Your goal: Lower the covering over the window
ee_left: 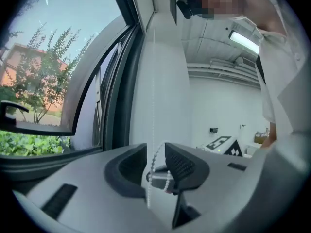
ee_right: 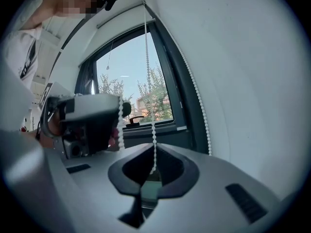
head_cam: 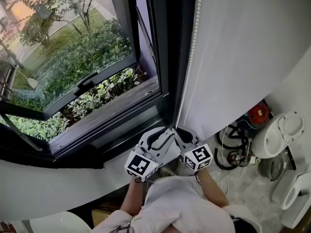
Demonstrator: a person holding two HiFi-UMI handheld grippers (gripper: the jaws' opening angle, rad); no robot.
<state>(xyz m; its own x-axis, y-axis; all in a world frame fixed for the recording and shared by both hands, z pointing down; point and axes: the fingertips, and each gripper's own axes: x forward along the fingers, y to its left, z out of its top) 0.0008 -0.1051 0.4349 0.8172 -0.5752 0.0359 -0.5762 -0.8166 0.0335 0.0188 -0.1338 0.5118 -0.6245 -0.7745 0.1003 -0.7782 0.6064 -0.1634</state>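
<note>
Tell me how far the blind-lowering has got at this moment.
Done: the bead chain has been reached. In hand: right gripper shut on it, left gripper open around it. Remaining: the window glass is uncovered beside the white blind.

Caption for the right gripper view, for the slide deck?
Right gripper shut on the white beaded blind cord, with the dark-framed window beyond it.

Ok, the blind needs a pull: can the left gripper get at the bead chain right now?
Probably yes: the bead chain hangs between the open jaws of the left gripper, with nothing blocking it; the right gripper pinches another strand alongside.
</note>
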